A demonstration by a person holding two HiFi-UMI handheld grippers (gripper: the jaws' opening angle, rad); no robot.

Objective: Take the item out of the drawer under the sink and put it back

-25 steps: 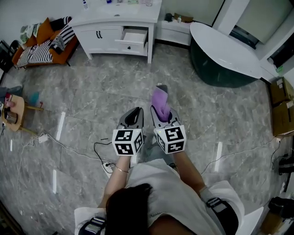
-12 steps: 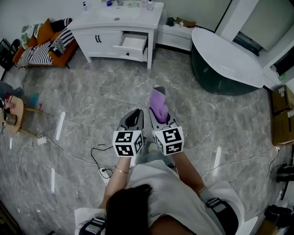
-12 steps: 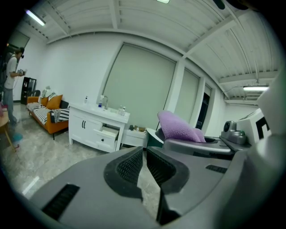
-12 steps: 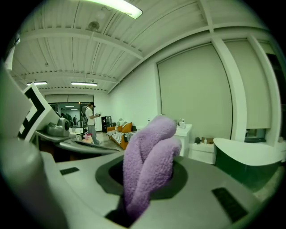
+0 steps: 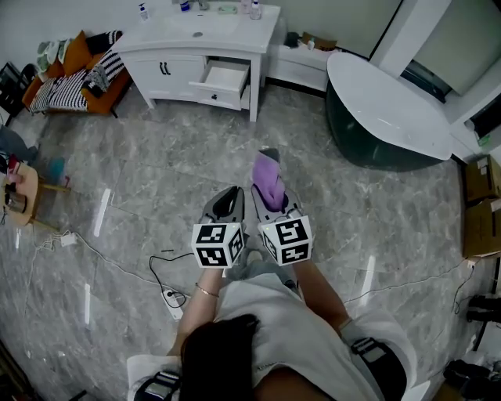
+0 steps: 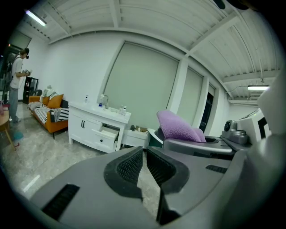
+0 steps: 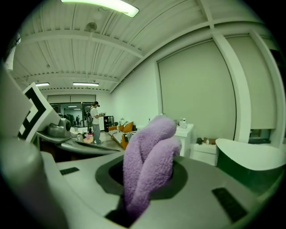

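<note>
Right gripper (image 5: pixel 271 157): jaws clamped on a folded purple towel (image 5: pixel 271 180); in the right gripper view the cloth fills the gap between the pads and sticks up past the tips
Left gripper (image 5: pixel 229 196): jaws drawn together with only a thin slit between the ribbed pads (image 6: pixel 129 166), nothing in them
Gripper position: both held side by side in front of the person, over the grey marble floor (image 5: pixel 156 172), well apart from the cabinet
Towel location: out of the drawer, held in the air by the right gripper, not touching the floor
Vanity cabinet (image 5: pixel 168 66): white, against the far wall, sink (image 5: pixel 196 19) on top with a few small bottles beside it
Drawer (image 5: pixel 225 78): right-hand one under the sink, pulled open; contents too small to tell
Bathtub (image 5: pixel 383 102): dark-sided with a white rim, to the right of the cabinet
Sofa (image 5: pixel 74 74): orange with striped cushions, left of the cabinet
Floor clutter: black cable running to a power strip (image 5: pixel 171 296) near the person's left side
Background: another person (image 6: pixel 15 85) standing at far left in the left gripper view
</note>
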